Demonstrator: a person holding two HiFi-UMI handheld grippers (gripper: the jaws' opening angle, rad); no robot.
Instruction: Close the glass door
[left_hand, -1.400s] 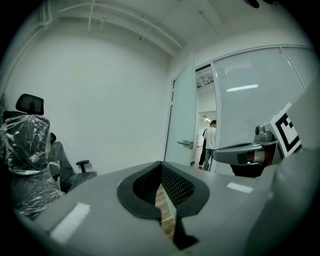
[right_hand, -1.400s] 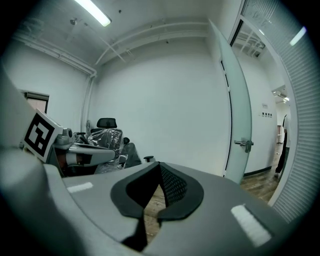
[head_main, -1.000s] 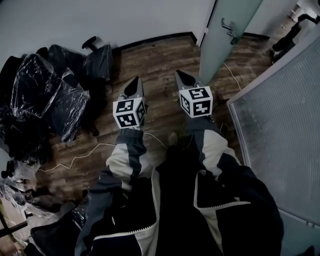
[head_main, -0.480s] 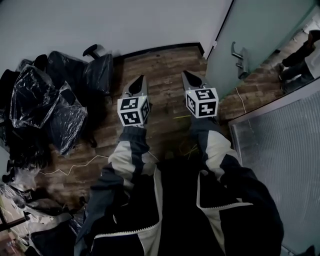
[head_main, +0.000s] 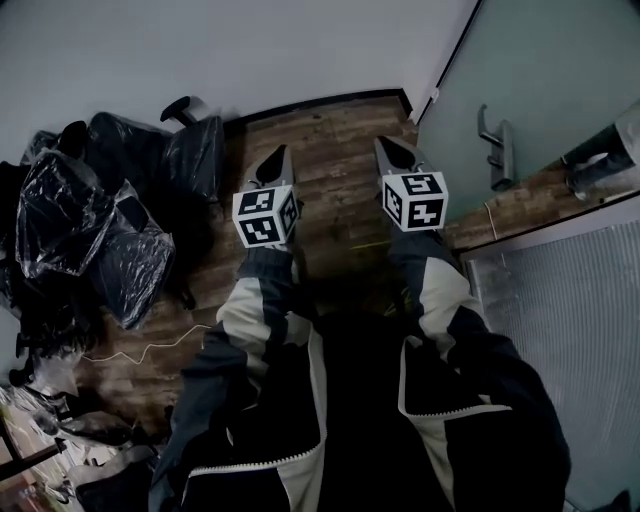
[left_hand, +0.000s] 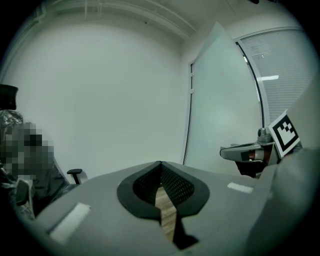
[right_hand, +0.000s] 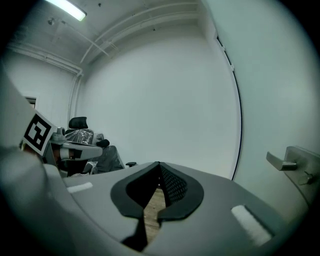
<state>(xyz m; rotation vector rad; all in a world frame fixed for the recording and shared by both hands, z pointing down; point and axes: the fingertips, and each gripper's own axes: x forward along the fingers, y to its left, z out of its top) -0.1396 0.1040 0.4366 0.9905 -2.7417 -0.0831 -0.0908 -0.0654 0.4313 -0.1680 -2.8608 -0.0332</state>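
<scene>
Glass door (head_main: 545, 70) at my upper right, untouched and, as I judge it, not yet shut.

Frosted, smooth and pale green, it carries an angular metal lever handle (head_main: 497, 145). I reckon the whole push is left to do: my right gripper (head_main: 392, 146) points near the door's edge without touching it, and my left gripper (head_main: 278, 153) is well apart from it. Both 2-jaw tools are closed on nothing, grey pointed tips meeting. Below lies a wood-grain plank floor (head_main: 330, 125); to the left stand chairs (head_main: 90, 215) in glossy crinkled plastic wrap.
</scene>
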